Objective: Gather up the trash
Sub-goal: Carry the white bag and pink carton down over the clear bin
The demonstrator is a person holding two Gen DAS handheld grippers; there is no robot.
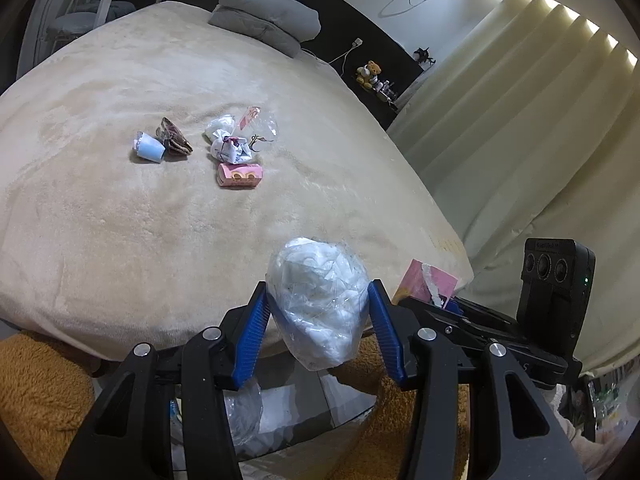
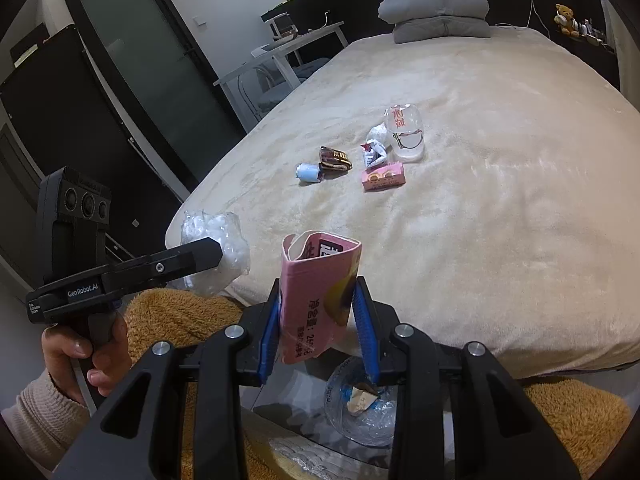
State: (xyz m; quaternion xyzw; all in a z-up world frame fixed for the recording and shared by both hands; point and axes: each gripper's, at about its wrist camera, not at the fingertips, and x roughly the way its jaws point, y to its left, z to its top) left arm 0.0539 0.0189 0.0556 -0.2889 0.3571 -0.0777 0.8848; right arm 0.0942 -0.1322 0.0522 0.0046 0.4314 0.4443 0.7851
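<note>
L fingers [image 1: 320, 332] clamp 1 plastic bag [image 1: 320, 300]; R fingers [image 2: 320, 328] clamp 1 pink carton [image 2: 316, 300]; 6 scraps on bed [image 2: 500, 220].

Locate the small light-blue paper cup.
The small light-blue paper cup lies on its side mid-bed, touching the brown crumpled wrapper on its right in the left wrist view.

Grey pillows [image 2: 438, 10] lie at the bed's [image 2: 500, 208] head; a teddy bear [image 2: 565, 18] sits beyond.
</note>
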